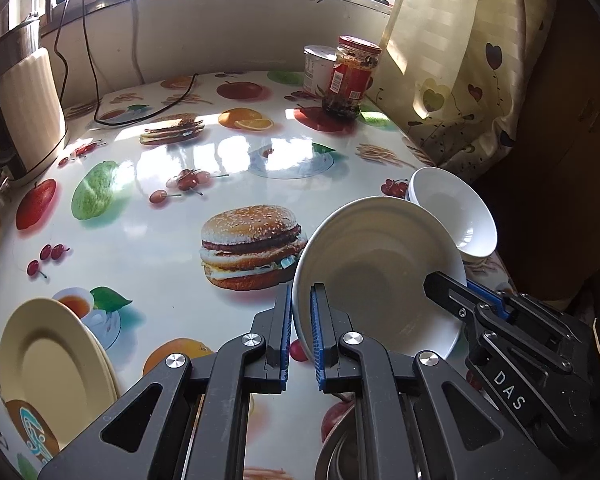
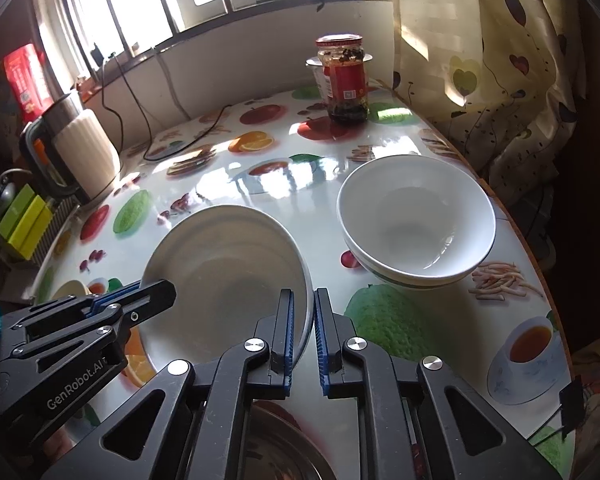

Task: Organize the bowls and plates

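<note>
Two grippers clamp one white plate by opposite edges

Two cream plates (image 1: 56, 372) sit stacked at the far left of the table (image 1: 148, 248), one on top of the other, near its front edge in the left wrist view. Behind them, at the back left corner, stands a cream electric kettle (image 1: 28, 108) with a black cable (image 1: 100, 92) trailing across the food-printed tablecloth.

Next comes the left gripper (image 1: 300, 320). Its jaws are closed tight on the left rim of a white plate (image 1: 376, 276), blue pads pressing either side of the edge. The plate is tilted and appears lifted clear of the table, above the tablecloth's front centre-right part. Below it, at the bottom of both views, part of a metal bowl (image 2: 284, 444) shows.

The right gripper (image 2: 302, 320) has its jaws closed on the opposite, right rim of the same plate, again with pads squeezing the thin edge.

Just to the right of the plate, near the table's right edge, white bowls (image 2: 416, 216) rest nested in a stack, the lower one showing a green band. Whether the plate touches them cannot be told.

Farther back on the right stand a red-labelled jar (image 2: 346, 80) and a white tub (image 1: 318, 68) behind it, beside a heart-patterned curtain (image 2: 480, 60).
</note>
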The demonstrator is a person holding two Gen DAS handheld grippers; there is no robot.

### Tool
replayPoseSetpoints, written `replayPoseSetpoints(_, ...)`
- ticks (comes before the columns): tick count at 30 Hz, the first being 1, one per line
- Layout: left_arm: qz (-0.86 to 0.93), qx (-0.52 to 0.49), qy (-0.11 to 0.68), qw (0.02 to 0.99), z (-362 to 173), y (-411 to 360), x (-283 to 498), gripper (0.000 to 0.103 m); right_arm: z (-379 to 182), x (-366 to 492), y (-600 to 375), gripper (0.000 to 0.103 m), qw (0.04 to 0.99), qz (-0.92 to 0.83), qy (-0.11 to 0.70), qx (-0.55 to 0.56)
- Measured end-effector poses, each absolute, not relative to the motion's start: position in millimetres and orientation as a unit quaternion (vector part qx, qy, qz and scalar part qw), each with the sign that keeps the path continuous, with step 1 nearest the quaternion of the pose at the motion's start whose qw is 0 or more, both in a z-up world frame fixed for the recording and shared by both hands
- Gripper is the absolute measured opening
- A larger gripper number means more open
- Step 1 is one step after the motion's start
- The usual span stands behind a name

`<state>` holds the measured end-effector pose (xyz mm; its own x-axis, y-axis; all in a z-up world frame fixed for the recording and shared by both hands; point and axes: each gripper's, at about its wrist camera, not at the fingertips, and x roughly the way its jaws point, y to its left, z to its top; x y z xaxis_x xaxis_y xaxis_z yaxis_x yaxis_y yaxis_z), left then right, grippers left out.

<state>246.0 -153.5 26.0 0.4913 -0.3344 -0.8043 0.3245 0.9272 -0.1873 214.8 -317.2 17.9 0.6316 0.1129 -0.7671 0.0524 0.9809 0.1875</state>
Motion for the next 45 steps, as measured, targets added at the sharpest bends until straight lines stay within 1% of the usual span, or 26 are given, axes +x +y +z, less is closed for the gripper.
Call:
replayPoseSetpoints(26,-0.207,-0.011,0.435,0.876,58.3,-141.8,200.4,0.01,56.9,161.7,-306.2,0.011,0.916,0.013,0.388,0.101)
replayPoseSetpoints(45,-0.228,-0.008,0.446,0.865,51.3,-135.6,156.4,0.01,51.5,106.6,-303.0,0.011,0.913,-0.002,0.391,0.117)
